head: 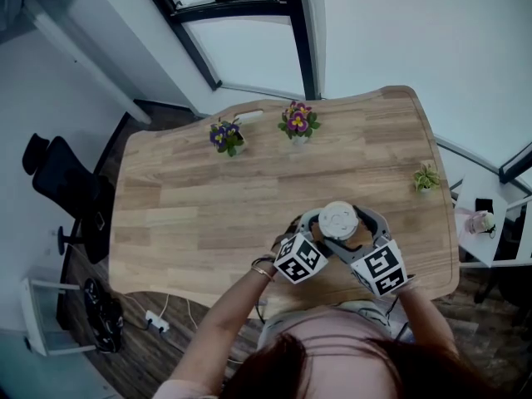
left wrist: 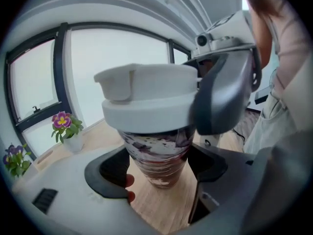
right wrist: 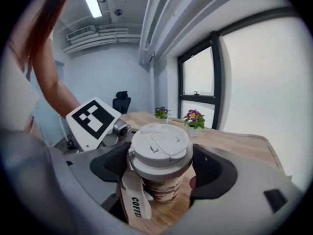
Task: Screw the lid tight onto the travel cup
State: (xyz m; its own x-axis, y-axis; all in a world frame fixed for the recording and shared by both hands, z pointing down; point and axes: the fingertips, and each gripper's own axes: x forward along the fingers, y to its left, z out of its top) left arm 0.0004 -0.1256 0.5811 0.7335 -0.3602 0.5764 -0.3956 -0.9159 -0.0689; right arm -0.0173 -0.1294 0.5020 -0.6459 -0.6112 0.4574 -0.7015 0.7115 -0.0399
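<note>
Head view: travel cup (head: 338,241) stands on the desk (head: 208,206) near its front edge, directly before the person. The white lid (head: 338,219) is already seated on the cup. The left tool (head: 309,227) and the right tool (head: 370,227) close in on it from either side.

Left gripper view: the left tool (left wrist: 159,173) has its jaws drawn in against the patterned cup (left wrist: 159,163) body, below the lid (left wrist: 146,104). This tool appears to serve as the anchor that keeps the cup from turning. One grey jaw of the right tool lies against the lid rim at the right.

Right gripper view: the right tool (right wrist: 160,168) has its jaws closed on the lid (right wrist: 160,148), one pad at each side of the rim. The lid sits level on the cup. A printed strap (right wrist: 133,199) hangs down in front.

Progress: placement of the lid is done and both grips are established. What remains is the tightening turn. Thread engagement is hidden under the rim, so how tight the lid is cannot be read
</note>
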